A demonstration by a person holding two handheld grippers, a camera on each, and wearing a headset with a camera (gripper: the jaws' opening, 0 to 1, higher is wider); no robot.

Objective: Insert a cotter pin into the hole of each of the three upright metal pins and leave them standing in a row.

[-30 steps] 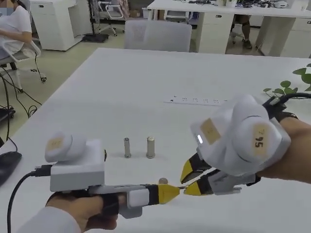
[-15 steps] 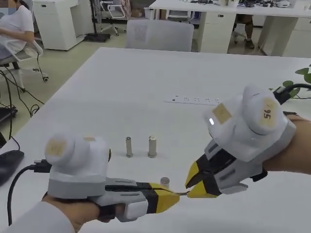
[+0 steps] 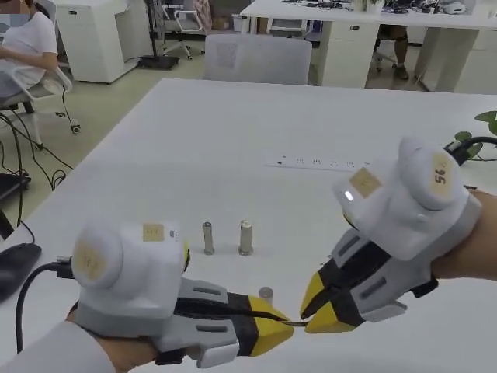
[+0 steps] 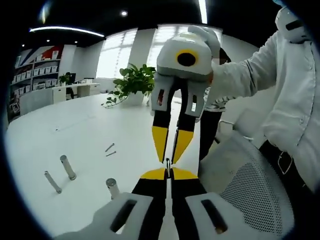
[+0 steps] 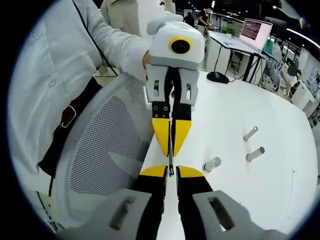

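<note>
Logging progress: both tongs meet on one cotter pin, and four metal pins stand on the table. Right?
Not four. The head view shows three metal pins standing on the table. The rest holds.

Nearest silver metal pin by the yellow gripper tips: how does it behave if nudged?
Probably tips easily: the silver metal pin stands on a narrow end, taller than wide. Once down, its round shaft would likely roll on the smooth white table.
</note>
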